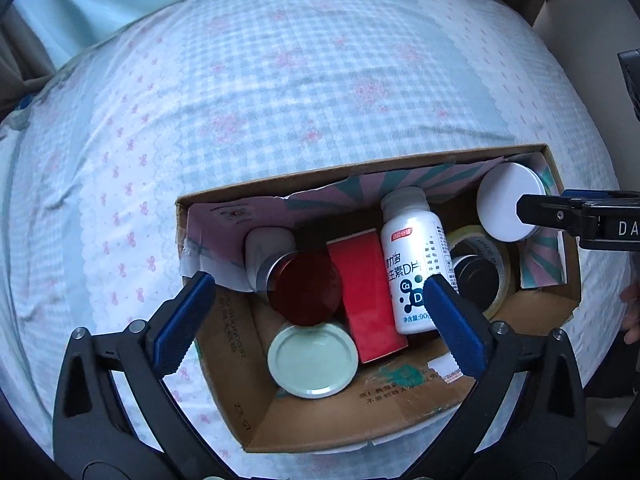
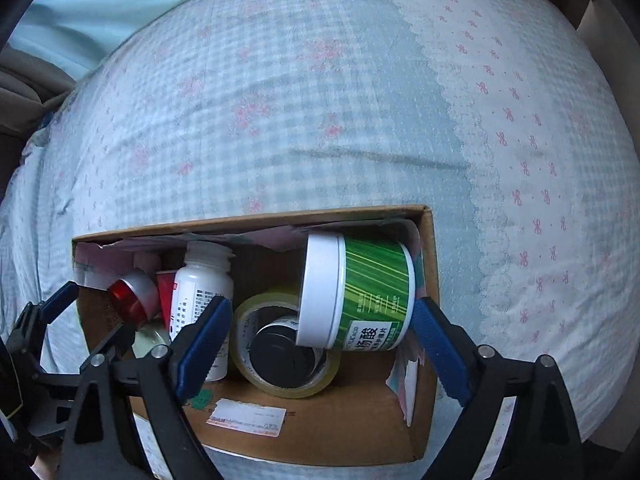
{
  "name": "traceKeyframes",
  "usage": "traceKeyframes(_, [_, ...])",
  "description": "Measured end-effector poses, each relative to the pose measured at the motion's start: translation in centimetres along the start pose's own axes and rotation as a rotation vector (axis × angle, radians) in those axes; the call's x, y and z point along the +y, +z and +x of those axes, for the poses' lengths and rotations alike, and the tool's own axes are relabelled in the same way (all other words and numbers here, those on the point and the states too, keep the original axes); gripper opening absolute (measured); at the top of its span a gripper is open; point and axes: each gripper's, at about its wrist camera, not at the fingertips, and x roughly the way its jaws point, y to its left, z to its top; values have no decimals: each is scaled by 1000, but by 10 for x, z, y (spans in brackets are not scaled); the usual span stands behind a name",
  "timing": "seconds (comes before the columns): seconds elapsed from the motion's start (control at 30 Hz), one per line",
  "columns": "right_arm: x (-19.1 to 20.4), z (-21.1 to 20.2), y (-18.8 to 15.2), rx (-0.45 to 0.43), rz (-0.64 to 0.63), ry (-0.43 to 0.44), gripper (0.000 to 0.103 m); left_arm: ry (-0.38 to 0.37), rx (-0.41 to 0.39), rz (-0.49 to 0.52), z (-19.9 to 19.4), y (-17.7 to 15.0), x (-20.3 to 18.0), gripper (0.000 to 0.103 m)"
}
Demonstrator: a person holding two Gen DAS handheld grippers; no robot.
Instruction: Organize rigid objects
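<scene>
Both hand-held grippers hang spread over the packed box (image 1: 224, 320) on the bed (image 1: 280, 100).
Left hand-held gripper (image 1: 316, 308) hovers empty over the red-capped jar (image 1: 304, 292); right hand-held gripper (image 2: 320, 344), also empty, straddles the green tub (image 2: 360, 292) lying sideways on the tape roll (image 2: 280, 352), white bottle (image 1: 412, 256) between.

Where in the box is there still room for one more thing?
Bare cardboard floor lies along the near wall of the box, in front of the tape roll. The far side is crowded: white bottle, red box, green jar.
</scene>
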Motion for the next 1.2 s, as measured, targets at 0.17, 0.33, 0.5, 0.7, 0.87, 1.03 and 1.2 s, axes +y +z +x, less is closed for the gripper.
traceKeyframes(0.17, [-2,-12,-11,-14,-12,-12,90,-5,-8,-23,-13,-7,-2,103])
traceKeyframes(0.33, [-3,-27,-20,-41,-10,0,90,3,-38,-24,-34,-16,-8,103])
traceKeyframes(0.5, [2,-52,-32,-86,-13,9,90,23,-70,-14,-61,-25,-12,103])
traceKeyframes(0.7, [11,-86,-57,-140,-29,11,90,15,-117,-24,-109,-38,-17,103])
traceKeyframes(0.87, [20,-127,-77,-201,-48,5,90,-10,-184,-46,-163,-42,-23,103])
traceKeyframes(1.03, [24,-186,-97,-298,-54,3,90,24,-276,-28,-219,-47,-41,103])
traceKeyframes(1.2, [18,-246,-117,-400,-75,0,90,64,-390,4,-280,-55,-77,103])
